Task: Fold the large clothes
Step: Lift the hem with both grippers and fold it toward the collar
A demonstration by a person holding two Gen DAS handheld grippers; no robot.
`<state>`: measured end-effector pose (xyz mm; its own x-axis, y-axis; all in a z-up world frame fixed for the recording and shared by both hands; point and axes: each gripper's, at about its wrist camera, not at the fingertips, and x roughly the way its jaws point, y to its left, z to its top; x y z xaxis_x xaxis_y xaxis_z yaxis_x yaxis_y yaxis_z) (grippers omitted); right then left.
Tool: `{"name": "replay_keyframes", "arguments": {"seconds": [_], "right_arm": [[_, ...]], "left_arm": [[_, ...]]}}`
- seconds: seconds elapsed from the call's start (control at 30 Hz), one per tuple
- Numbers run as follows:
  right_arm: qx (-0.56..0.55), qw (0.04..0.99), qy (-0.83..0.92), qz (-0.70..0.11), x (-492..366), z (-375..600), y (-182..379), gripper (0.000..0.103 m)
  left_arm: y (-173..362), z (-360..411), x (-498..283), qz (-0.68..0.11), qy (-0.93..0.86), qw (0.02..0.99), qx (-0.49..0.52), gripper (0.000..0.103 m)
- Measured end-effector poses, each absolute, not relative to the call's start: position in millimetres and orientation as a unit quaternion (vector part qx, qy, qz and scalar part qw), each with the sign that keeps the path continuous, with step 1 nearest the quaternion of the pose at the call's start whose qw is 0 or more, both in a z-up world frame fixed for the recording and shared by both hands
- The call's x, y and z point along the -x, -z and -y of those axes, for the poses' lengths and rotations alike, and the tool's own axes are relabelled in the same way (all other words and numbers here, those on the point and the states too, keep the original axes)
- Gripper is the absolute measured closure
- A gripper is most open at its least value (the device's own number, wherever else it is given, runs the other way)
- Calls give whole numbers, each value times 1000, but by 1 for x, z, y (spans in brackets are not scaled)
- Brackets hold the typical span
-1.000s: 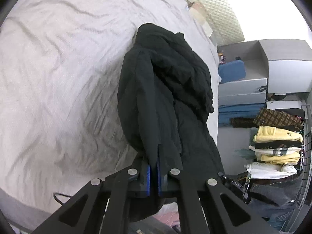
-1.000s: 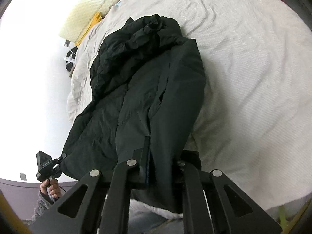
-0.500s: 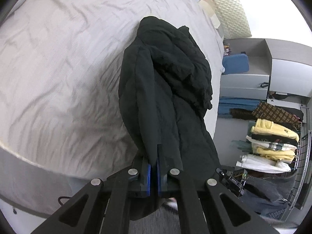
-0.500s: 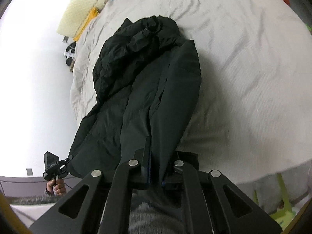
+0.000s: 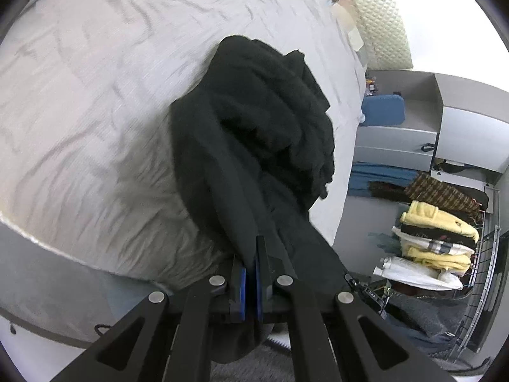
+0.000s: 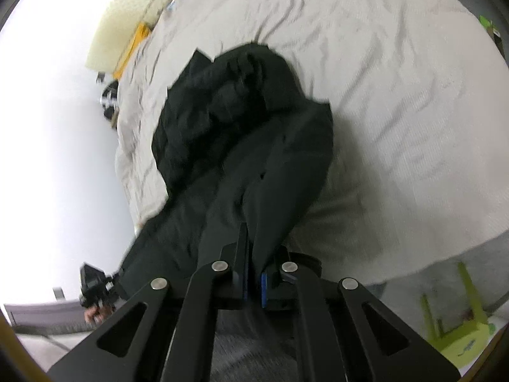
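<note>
A large black padded jacket (image 5: pixel 254 133) lies stretched along the bed's edge, its far end bunched on the grey-white sheet (image 5: pixel 95 79). My left gripper (image 5: pixel 250 254) is shut on the jacket's near hem at one corner. My right gripper (image 6: pixel 251 248) is shut on the near hem of the same jacket (image 6: pixel 248 133) at the other corner. Both hold the hem lifted off the near edge of the bed. The other gripper shows at the lower left in the right wrist view (image 6: pixel 95 283).
A cream textured pillow (image 5: pixel 378 16) lies at the head of the bed. Grey drawers (image 5: pixel 397 140) and a rack of folded clothes (image 5: pixel 435 238) stand to the right of the bed. A green stool (image 6: pixel 458 315) stands on the floor.
Both grippers have pulled back and up from the bed with the hem. The jacket has slid toward the near edge and bunched shorter. The bed's side now shows.
</note>
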<state>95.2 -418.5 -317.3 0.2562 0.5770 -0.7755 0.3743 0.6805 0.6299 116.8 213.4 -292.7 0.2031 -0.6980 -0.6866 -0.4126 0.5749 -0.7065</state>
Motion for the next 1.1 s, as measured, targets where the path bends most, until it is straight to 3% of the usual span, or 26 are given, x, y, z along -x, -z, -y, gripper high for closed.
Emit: {"name": "replay_keyframes", "arguments": {"seconds": [0.63, 1.1], "right_arm": [[-461, 721, -98, -508, -191, 437, 260, 100], [-473, 746, -94, -459, -322, 437, 240, 101]], "left_arm": [[225, -230, -220, -576, 126, 666, 457, 100], [196, -231, -354, -546, 134, 702, 438, 100]]}}
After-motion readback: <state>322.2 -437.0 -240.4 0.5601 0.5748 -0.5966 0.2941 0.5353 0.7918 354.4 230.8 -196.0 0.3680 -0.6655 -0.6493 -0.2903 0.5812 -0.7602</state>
